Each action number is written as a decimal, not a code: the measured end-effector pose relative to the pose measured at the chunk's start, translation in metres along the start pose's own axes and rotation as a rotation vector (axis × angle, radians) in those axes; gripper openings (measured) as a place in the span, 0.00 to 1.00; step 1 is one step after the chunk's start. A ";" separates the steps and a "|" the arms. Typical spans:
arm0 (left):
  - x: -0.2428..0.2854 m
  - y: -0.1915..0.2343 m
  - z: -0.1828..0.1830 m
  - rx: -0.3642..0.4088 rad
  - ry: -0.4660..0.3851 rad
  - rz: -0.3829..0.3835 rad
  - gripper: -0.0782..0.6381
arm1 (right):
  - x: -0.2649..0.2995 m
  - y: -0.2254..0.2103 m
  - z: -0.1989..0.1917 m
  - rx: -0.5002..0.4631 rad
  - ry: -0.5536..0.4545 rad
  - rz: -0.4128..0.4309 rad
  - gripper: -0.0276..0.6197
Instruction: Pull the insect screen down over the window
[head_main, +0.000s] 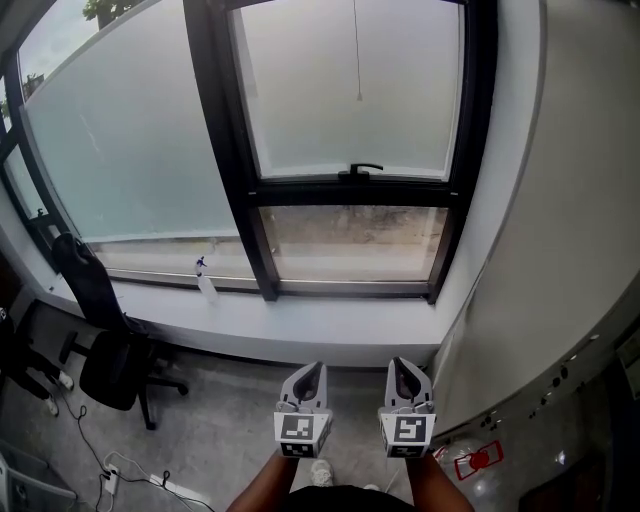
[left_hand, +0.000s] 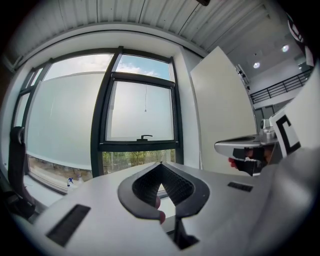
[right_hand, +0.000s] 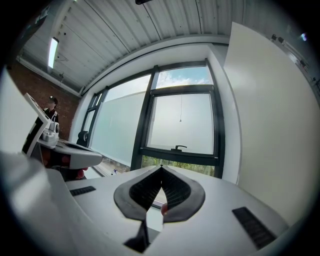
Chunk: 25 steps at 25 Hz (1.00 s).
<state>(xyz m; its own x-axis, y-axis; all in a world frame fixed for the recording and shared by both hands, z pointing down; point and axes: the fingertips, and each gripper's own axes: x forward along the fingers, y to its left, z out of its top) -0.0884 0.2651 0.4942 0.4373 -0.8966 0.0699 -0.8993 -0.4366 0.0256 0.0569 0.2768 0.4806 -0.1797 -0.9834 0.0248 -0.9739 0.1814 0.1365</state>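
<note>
Head view: the left gripper (head_main: 312, 372) and right gripper (head_main: 400, 368), jaws together and empty, sat side by side, low before the window (head_main: 232, 150). The screen's likely pull cord (head_main: 357, 60) hung vertical, high ahead, roughly midway between them.

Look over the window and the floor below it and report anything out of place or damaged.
Nothing looks broken or spilled. The only stray item is a small clear spray bottle left on the white windowsill by the black window frame; loose white cables trail across the grey floor.
</note>
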 end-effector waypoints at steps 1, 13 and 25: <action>0.003 0.000 0.001 0.003 -0.002 -0.007 0.11 | 0.003 -0.001 -0.002 -0.003 0.005 -0.001 0.05; 0.039 0.031 0.012 0.020 -0.018 -0.044 0.11 | 0.045 0.020 0.001 0.015 0.016 -0.002 0.05; 0.077 0.088 -0.002 0.022 0.013 -0.061 0.11 | 0.103 0.030 -0.014 -0.021 0.041 -0.058 0.05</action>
<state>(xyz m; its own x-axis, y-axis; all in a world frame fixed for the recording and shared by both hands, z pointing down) -0.1341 0.1571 0.5034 0.4911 -0.8673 0.0821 -0.8705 -0.4921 0.0084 0.0115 0.1813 0.5012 -0.1164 -0.9916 0.0571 -0.9793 0.1241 0.1601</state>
